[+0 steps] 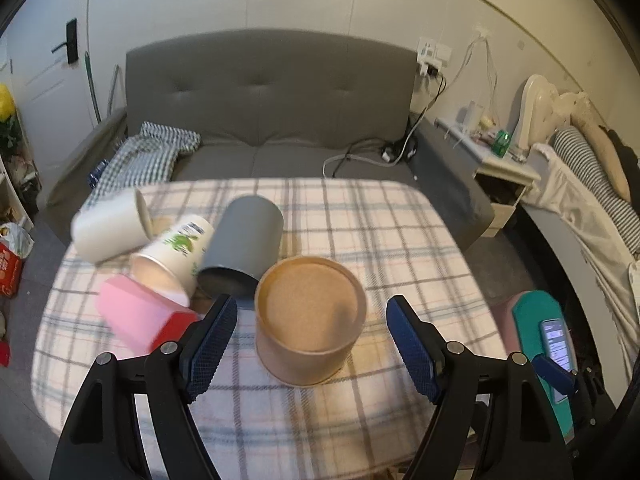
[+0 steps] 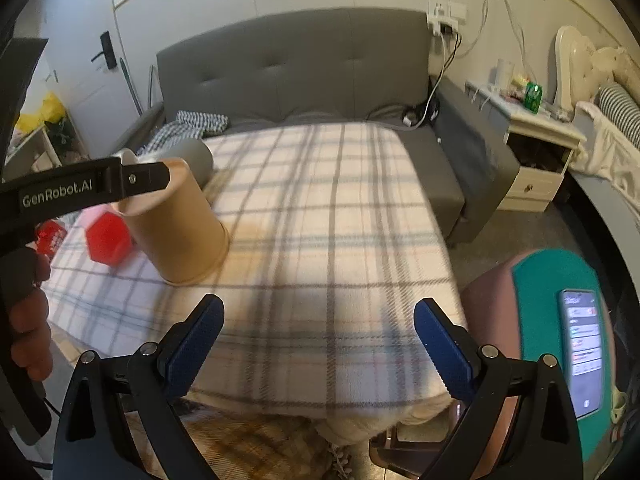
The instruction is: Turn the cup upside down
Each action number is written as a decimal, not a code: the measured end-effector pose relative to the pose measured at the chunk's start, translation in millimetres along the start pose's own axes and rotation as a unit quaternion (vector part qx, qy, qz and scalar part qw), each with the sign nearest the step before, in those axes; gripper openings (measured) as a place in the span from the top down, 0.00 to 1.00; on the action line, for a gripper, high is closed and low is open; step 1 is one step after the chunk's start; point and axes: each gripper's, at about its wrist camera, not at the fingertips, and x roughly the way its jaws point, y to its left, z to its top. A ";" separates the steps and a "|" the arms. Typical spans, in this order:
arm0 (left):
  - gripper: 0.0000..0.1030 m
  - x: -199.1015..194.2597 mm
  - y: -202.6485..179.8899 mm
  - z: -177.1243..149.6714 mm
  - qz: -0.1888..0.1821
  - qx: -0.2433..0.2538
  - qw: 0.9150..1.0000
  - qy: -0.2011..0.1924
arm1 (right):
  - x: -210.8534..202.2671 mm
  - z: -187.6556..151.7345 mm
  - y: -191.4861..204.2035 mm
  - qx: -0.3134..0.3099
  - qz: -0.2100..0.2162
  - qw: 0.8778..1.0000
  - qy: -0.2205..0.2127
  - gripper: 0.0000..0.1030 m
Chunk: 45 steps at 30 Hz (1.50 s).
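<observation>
Brown cardboard cup stands bottom-up on the plaid tabletop, between the spread, empty fingers of the left gripper and touching neither. The right gripper hovers released over bare cloth, the cup well apart, up to its left. Only the left view shows the tumbled white, printed, grey and pink cups behind.

The left gripper hangs over the table with jaws spread wide — nothing between the pads. The right gripper is likewise wide apart and holds nothing.
</observation>
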 end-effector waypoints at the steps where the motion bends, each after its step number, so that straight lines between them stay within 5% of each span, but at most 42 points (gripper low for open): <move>1: 0.22 -11.9 0.6 0.8 0.000 0.000 1.000 -0.010 | -9.1 1.4 2.0 -0.001 0.000 1.000 -0.007 0.06; 12: 0.20 -105.1 30.7 -14.7 0.036 -0.005 0.996 -0.084 | -81.5 3.1 36.1 -0.015 0.021 0.997 -0.069 0.06; 16: 0.11 -123.4 50.4 -36.2 0.066 -0.021 0.991 -0.113 | -92.8 -2.0 52.8 -0.028 0.028 0.996 -0.085 0.06; 21: 0.07 -118.3 67.9 -68.3 0.112 -0.033 0.985 -0.124 | -89.1 -12.4 64.3 -0.029 0.028 0.994 -0.105 0.06; 31: 0.06 -100.7 80.1 -120.3 0.139 -0.036 0.979 -0.144 | -64.4 -41.6 83.9 -0.049 0.014 0.992 -0.119 0.00; 45: 0.04 -97.1 69.7 -130.9 0.134 -0.015 0.980 -0.147 | -51.8 -50.9 74.3 -0.028 0.000 0.994 -0.107 0.00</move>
